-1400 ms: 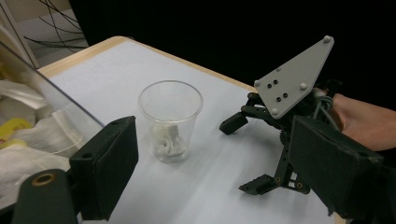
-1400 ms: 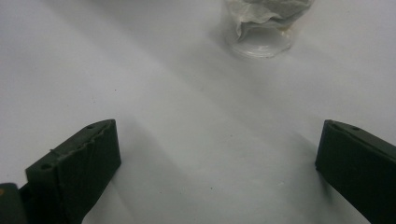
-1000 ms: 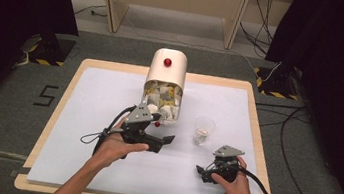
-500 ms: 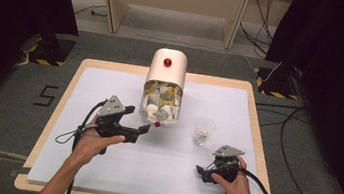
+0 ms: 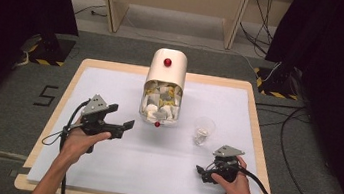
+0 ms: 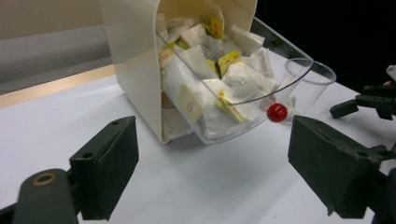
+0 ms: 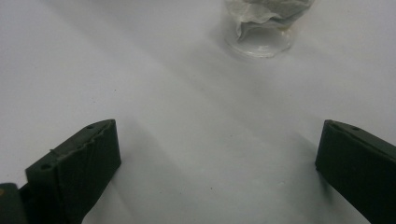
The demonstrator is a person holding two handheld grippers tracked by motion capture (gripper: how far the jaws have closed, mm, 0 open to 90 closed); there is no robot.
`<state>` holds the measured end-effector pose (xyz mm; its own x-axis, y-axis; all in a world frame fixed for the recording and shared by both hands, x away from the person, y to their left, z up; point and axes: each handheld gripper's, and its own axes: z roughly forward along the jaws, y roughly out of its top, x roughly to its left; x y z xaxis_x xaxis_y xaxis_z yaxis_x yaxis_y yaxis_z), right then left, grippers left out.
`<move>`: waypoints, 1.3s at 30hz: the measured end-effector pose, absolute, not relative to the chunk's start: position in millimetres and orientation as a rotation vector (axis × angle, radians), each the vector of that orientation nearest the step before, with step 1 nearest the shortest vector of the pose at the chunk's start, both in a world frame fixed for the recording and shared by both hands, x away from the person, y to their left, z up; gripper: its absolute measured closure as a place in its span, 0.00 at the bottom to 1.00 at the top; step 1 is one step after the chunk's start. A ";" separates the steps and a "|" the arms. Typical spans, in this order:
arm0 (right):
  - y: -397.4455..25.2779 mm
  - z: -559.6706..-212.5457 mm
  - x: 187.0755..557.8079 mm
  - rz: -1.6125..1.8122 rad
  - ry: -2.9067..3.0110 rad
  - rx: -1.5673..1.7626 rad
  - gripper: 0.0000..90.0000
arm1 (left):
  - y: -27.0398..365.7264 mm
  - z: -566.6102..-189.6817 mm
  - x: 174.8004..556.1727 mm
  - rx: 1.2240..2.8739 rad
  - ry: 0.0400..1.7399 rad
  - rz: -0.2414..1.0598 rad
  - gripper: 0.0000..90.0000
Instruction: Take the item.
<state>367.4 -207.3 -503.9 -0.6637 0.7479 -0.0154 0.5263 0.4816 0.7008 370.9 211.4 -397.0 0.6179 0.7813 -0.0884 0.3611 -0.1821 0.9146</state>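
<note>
Left of the tea-bag dispenser [image 5: 163, 88], my left tool [image 5: 123, 127] gapes wide, empty; right tool [image 5: 202, 172] likewise. Approach the red knob [image 6: 277, 112] level, then pinch squarely.

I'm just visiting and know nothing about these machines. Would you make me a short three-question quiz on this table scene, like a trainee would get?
1. True or false: the left gripper is clamped on the dispenser's red knob.
2. What does the cream dispenser hold behind its clear curved door?
A. coins
B. tea bags
C. pens
3. Which object stands on the table between the dispenser and the right gripper?

Key
1. False: its fingers are spread apart, short of the knob, with nothing between them.
2. B
3. A clear plastic cup with something white and crumpled in it.
</note>
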 end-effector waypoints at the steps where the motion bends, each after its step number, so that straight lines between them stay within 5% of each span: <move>1: -207.3 -503.9 367.4 0.978 2.413 1.074 0.01 | 213.1 -399.0 371.0 1.783 0.934 0.494 0.17; 39: -207.3 -503.9 367.3 0.977 2.413 1.076 0.01 | 238.1 -481.0 341.3 1.888 1.062 0.506 0.18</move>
<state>367.3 -207.3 -503.9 -0.6635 0.7481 -0.0156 0.5265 0.4815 0.7007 341.3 238.1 -481.0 0.5506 0.8320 -0.0684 0.4708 -0.2418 0.8484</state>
